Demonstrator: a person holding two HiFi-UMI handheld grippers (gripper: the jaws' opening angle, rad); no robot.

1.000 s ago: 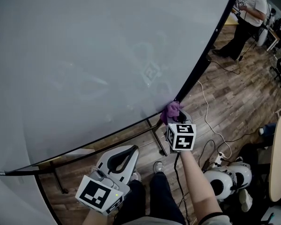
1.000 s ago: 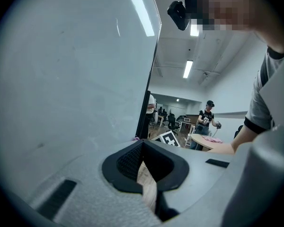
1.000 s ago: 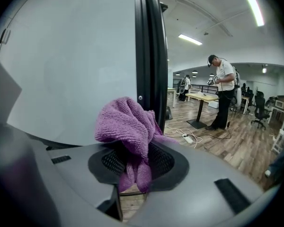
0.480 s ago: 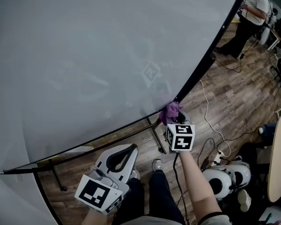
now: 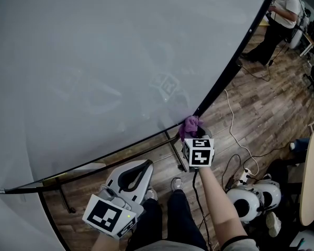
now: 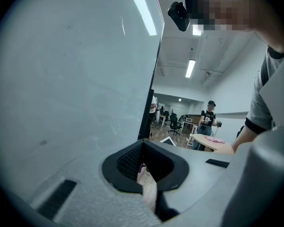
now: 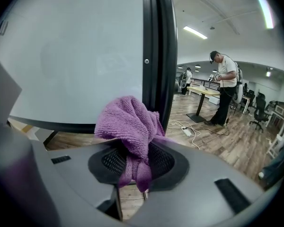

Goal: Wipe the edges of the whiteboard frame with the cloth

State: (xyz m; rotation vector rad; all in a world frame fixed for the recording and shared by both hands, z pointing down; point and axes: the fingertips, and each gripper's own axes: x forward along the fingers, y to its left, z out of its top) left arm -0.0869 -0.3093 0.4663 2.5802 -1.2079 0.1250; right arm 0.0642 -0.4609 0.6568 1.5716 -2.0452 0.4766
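Observation:
The whiteboard (image 5: 120,61) fills most of the head view, with a black frame along its right edge (image 5: 235,61) and bottom edge (image 5: 94,163). A purple cloth (image 5: 190,125) is pressed against the frame's lower right corner, and my right gripper (image 5: 191,133) is shut on it. In the right gripper view the cloth (image 7: 130,126) bunches out of the right gripper (image 7: 137,162) and touches the black frame bar (image 7: 158,56). My left gripper (image 5: 141,167) hangs low below the board's bottom edge, jaws together and nothing held; the left gripper (image 6: 144,167) points up along the board.
A person (image 5: 280,14) stands at the far right beyond the board. Cables (image 5: 233,135) trail over the wood floor. White rounded machines (image 5: 254,197) sit beside my right arm, with a round table (image 5: 311,177) further right. A stand leg (image 5: 175,153) drops from the board's bottom edge.
The right gripper's marker cube has turned slightly and shifted a little left; the cloth stays at the frame's lower right corner. The left gripper has barely moved.

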